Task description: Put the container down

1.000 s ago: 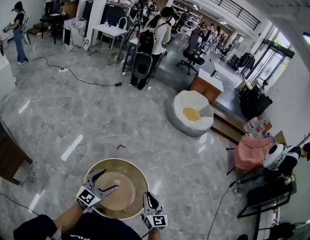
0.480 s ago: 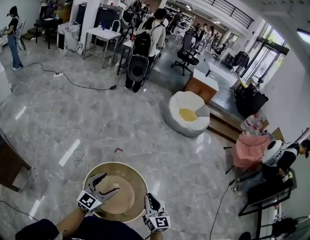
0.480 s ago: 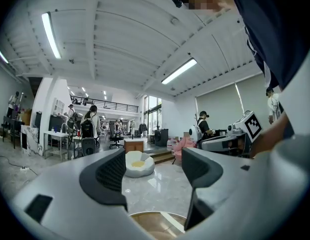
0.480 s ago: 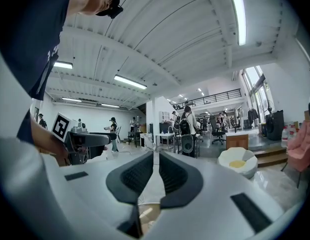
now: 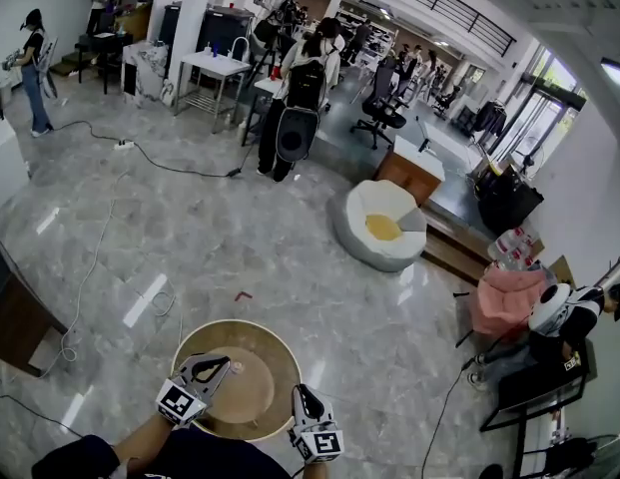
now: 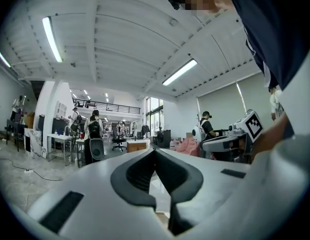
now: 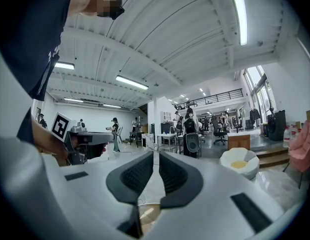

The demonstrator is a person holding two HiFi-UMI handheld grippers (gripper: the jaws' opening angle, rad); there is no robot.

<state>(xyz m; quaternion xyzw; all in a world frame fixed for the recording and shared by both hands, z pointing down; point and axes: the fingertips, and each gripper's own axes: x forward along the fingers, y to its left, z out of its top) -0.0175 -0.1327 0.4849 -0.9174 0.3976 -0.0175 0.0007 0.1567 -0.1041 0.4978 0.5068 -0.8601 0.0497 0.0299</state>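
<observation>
Setting down seems under way: the tan round container (image 5: 271, 357) sits low, near the person. The right gripper (image 5: 301, 394) looks clamped on its near right rim. The left gripper (image 5: 222, 364) has just closed its jaws, empty, above the inside. Next: lower it level onto the floor (image 5: 190, 218), then release.

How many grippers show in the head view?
2: the left gripper, jaws just closed on nothing, over the tan container; the right gripper at its near right rim.

Left tool (image 5: 224, 365) at seven o'clock points level, its jaws just closed together on nothing. Right tool (image 5: 300, 394) at six o'clock, jaws seemingly shut.
</observation>
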